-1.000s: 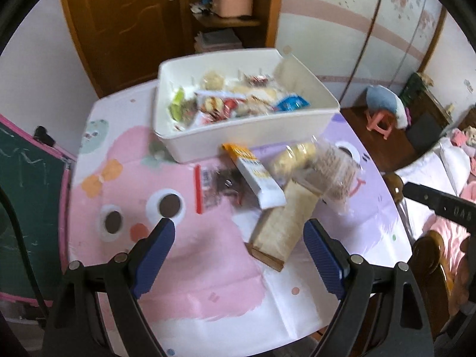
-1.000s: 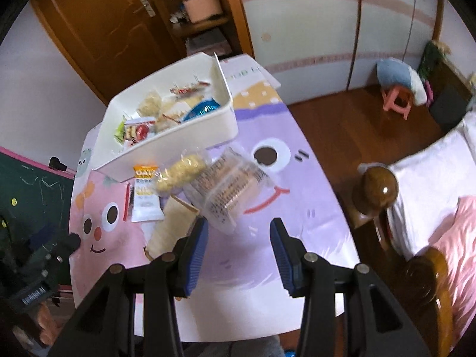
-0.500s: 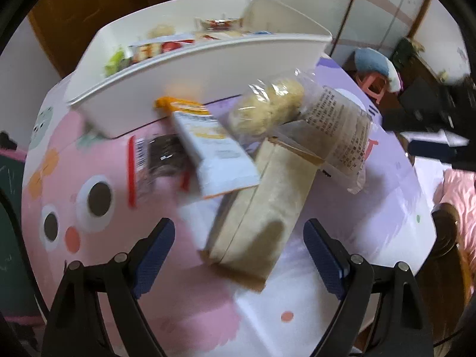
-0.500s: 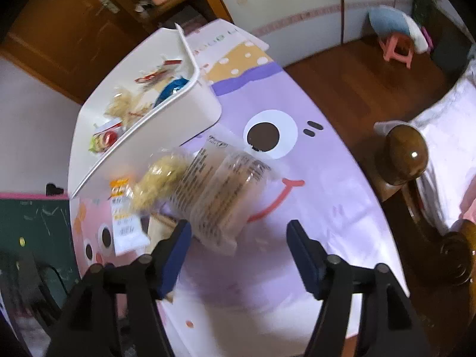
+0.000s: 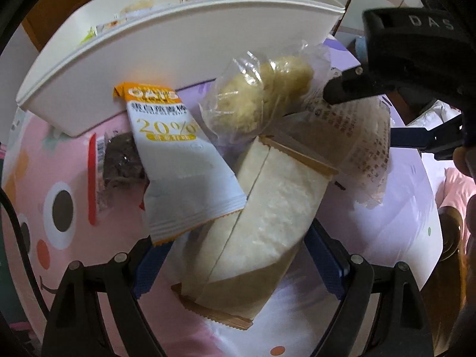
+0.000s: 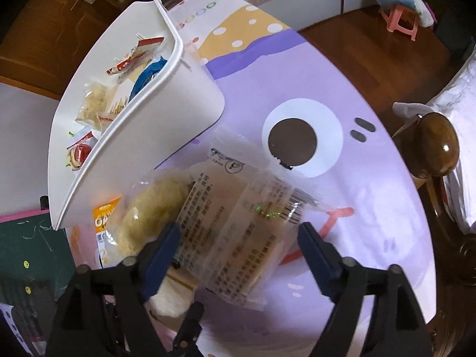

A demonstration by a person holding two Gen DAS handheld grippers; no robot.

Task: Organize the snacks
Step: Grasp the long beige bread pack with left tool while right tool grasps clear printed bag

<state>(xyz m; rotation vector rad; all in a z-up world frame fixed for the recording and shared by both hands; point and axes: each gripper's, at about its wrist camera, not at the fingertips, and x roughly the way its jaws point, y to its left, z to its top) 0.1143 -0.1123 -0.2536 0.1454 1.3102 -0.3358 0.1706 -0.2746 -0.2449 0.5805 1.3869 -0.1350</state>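
Both grippers have dropped much closer to the pile of snacks than a second ago, so the packets now fill each wrist view. The left gripper [image 5: 235,263] is spread as wide as before, its blue pads standing on either side of the long beige bread packet [image 5: 261,226] without pressing it; whether they brush the wrapper cannot be told. The right gripper [image 6: 238,248] has just been opening, from roughly half-spread to fully wide, and the clear printed cracker packet [image 6: 238,232] now lies between its pads, not gripped. The snacks lie on the cartoon-print tablecloth [image 6: 372,202] just in front of the white bin [image 5: 178,56], which already holds several wrapped snacks. The white and orange oat bar [image 5: 178,160] rests partly over the bread packet and over a dark snack in a red-edged wrapper [image 5: 119,163]. A clear bag of yellowish puffs [image 5: 261,95] leans against the bin wall, overlapping the cracker packet. In the left wrist view the right gripper's black body blocks the upper right corner. A wooden bedpost knob [image 6: 434,145] stands beside the table edge.
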